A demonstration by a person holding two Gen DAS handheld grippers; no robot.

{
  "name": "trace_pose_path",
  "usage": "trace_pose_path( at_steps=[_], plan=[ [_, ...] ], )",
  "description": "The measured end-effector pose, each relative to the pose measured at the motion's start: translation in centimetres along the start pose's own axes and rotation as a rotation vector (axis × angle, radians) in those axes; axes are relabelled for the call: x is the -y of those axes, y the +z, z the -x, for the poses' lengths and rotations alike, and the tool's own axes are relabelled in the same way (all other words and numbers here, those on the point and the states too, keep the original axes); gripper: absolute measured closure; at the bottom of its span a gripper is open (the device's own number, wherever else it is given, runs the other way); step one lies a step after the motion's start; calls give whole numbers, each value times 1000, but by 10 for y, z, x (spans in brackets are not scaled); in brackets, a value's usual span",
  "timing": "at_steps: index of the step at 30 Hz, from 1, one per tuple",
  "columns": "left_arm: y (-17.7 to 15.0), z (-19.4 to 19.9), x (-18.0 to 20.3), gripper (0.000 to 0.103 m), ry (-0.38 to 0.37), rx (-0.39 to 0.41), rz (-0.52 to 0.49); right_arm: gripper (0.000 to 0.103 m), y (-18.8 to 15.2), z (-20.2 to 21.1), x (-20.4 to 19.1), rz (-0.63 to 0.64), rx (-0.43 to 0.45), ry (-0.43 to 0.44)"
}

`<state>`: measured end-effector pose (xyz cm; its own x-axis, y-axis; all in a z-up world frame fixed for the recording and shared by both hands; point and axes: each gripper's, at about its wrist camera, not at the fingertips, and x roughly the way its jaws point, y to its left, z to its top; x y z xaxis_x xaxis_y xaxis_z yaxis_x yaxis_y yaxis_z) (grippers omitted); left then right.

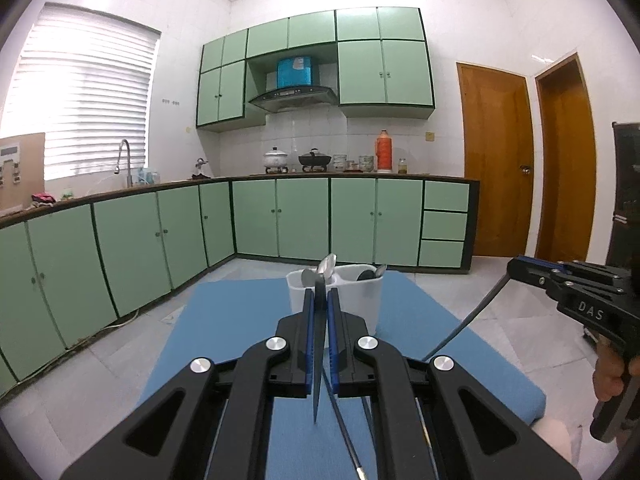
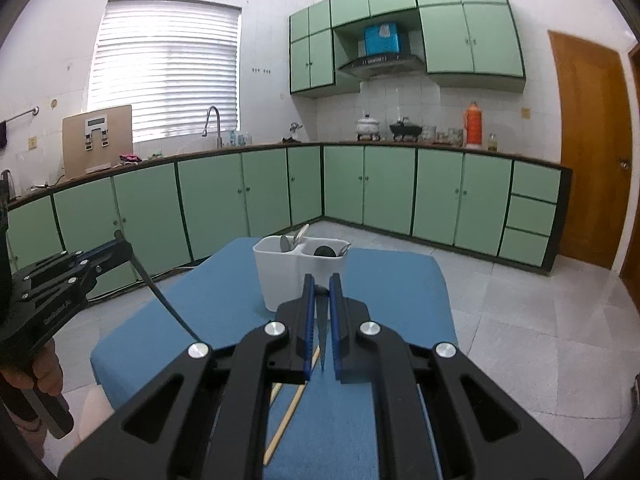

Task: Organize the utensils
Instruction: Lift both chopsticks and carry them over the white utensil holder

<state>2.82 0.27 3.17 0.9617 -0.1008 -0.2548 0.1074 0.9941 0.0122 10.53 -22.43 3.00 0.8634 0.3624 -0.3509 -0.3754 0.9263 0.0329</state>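
Each hand-held gripper, left [image 1: 321, 300] and right [image 2: 321, 292], pinches a dark utensil; the white caddy [image 2: 300, 276] holds spoons; chopsticks [image 2: 286, 420] remain on your blue counter [image 2: 392, 300].

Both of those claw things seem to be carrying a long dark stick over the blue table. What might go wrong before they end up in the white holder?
Each utensil is pinched near one end: the left gripper holds a dark utensil that hangs down, and so does the right gripper with its own. Either might swing or slip out.

The white holder already has spoons sticking out, so an incoming tip may snag them or tip it.
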Motion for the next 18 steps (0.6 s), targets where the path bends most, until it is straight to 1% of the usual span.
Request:
trace_pose_path(
  at_steps=[8, 13, 18],
  plan=[
    [20, -15, -12, 97, -25, -2, 33, 97, 37, -12, 3, 7, -37, 51],
    [34, -19, -15, 97, -38, 12, 30, 97, 60, -13, 2, 40, -35, 68],
    [57, -23, -19, 97, -46, 44, 22, 97, 88, -16, 4, 49, -15, 77]
  ],
)
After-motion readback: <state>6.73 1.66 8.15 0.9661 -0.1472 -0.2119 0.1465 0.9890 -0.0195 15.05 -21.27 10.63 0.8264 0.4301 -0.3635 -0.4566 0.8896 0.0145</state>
